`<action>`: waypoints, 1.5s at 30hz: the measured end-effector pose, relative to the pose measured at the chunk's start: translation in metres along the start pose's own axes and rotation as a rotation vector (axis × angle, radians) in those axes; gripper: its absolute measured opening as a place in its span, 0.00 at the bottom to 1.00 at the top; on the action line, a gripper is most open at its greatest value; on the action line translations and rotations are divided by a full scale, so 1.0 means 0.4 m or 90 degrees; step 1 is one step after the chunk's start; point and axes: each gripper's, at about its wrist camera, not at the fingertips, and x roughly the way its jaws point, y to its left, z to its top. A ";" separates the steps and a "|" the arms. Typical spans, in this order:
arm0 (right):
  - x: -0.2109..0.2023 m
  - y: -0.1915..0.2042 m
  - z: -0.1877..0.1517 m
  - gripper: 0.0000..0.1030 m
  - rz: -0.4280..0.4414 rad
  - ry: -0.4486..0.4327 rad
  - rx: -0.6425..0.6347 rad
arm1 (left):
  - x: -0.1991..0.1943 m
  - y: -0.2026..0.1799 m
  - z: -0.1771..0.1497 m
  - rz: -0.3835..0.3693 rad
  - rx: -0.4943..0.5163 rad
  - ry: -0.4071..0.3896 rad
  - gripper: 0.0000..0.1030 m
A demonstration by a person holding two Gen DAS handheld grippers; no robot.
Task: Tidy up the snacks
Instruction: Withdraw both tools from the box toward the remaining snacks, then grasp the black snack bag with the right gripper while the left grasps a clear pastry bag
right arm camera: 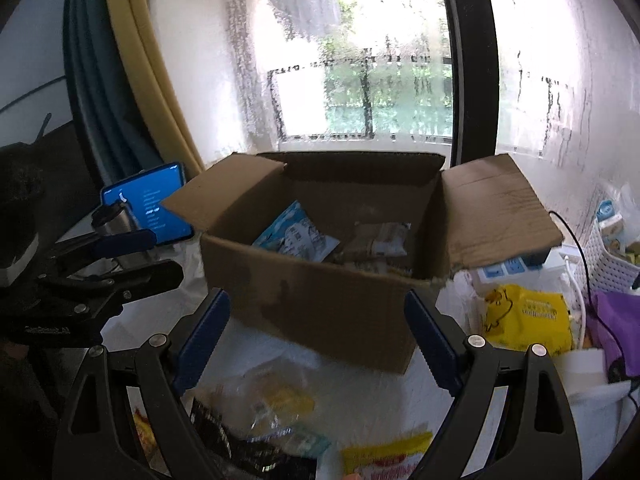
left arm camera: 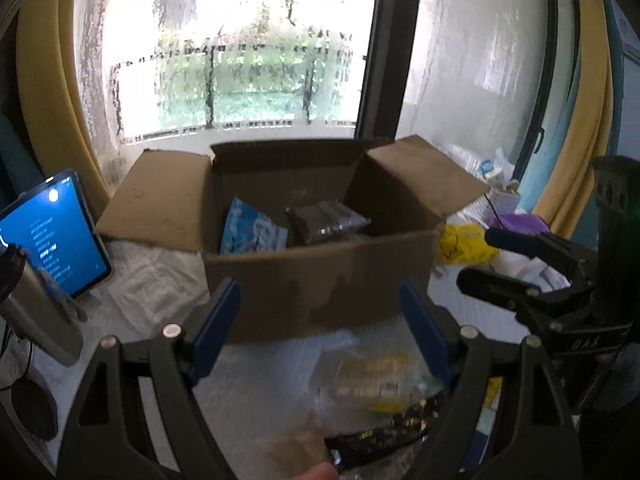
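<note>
Both tongs [left arm camera: 320, 320] [right arm camera: 318, 328] agape, one box [left arm camera: 320, 280], two packets [left arm camera: 252, 232] [left arm camera: 326, 220]

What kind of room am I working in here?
Probably a room in a home, by a large window with yellow curtains. An open cardboard box of snack packets sits beside a propped tablet.

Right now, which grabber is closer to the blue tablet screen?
Left. The left gripper sits open before the cardboard box, with the tablet just off to its left. The right gripper, also open, is farther right, beyond the left one.
</note>
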 end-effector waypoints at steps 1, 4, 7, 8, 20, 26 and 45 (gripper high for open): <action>-0.005 0.003 -0.009 0.88 0.002 0.002 -0.001 | -0.003 -0.002 -0.014 0.000 0.000 0.005 0.80; -0.014 0.005 -0.038 0.88 0.006 0.011 0.001 | -0.006 -0.005 -0.045 -0.002 -0.005 0.017 0.80; -0.015 0.005 -0.077 0.88 0.017 0.029 0.005 | -0.004 -0.008 -0.080 0.000 -0.012 0.032 0.80; -0.015 0.006 -0.090 0.88 0.020 0.033 0.005 | -0.005 -0.008 -0.090 -0.001 -0.014 0.036 0.80; 0.008 0.027 -0.206 0.88 0.056 0.086 0.019 | 0.028 -0.002 -0.216 0.004 -0.036 0.110 0.80; 0.029 0.045 -0.254 0.88 0.086 0.120 0.027 | 0.050 0.027 -0.278 0.024 -0.037 0.146 0.80; 0.101 0.058 -0.298 0.88 0.097 0.179 0.060 | 0.143 0.106 -0.324 -0.030 -0.077 0.232 0.80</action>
